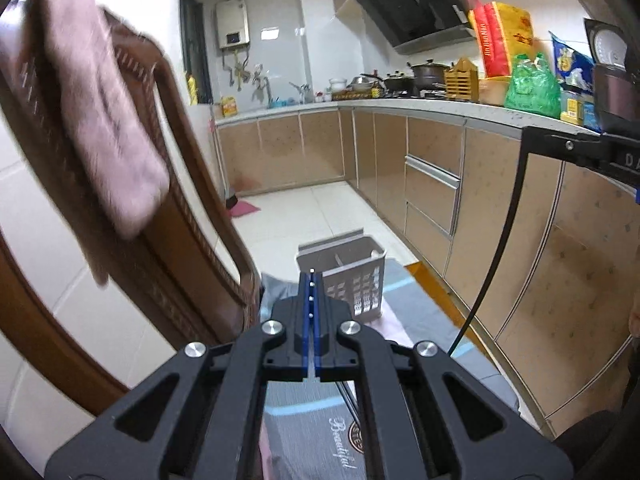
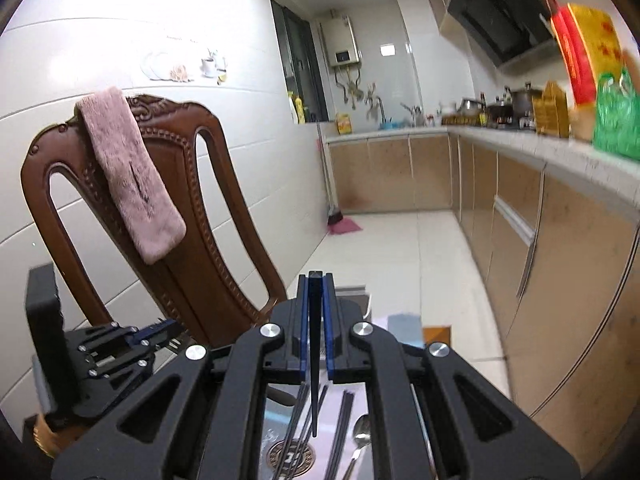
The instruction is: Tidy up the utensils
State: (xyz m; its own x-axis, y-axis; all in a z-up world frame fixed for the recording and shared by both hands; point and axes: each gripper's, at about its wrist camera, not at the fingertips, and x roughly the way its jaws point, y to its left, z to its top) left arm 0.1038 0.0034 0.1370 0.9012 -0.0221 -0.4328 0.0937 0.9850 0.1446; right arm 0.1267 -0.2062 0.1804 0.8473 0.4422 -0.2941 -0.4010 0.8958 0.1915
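Right wrist view: right tongs were clamped on a black chopstick, tip hanging down over loose chopsticks and spoon on the worktop. Left tongs were pressed together, empty; grey utensil holder stood just beyond.

Bright, even indoor light; wall glare perhaps overexposed, fisheye edges bend, towel blurred.

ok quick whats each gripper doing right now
left gripper: shut, nothing visibly held
right gripper: shut on a black chopstick
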